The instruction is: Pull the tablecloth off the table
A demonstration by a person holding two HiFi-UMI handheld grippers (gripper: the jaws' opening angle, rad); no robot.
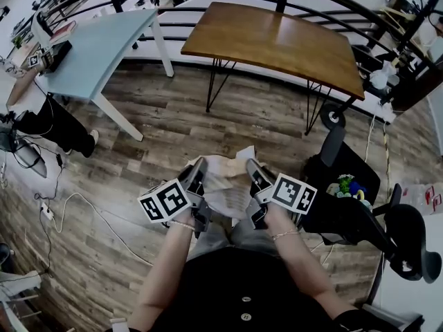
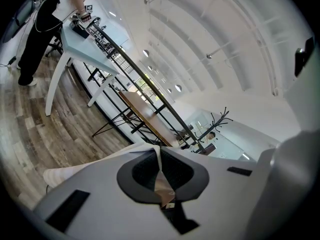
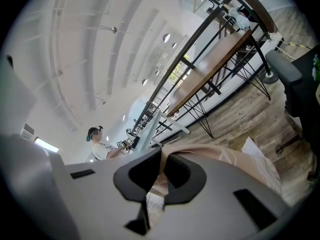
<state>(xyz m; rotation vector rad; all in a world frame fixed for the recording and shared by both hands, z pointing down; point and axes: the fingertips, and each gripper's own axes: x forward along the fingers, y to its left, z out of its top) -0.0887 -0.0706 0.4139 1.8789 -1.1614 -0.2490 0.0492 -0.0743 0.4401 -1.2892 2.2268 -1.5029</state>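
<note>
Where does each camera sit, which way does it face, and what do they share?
Head view: on the person's head, looking steeply down past the forearms at the left hand-held gripper and right hand-held gripper, which pinch the tablecloth.
Left gripper view: on the left hand-held gripper, looking along its shut jaws toward the wooden table.
Right gripper view: on the right hand-held gripper, looking along its shut jaws toward that table.
Shared: all three show the tablecloth and the bare wooden table.
</note>
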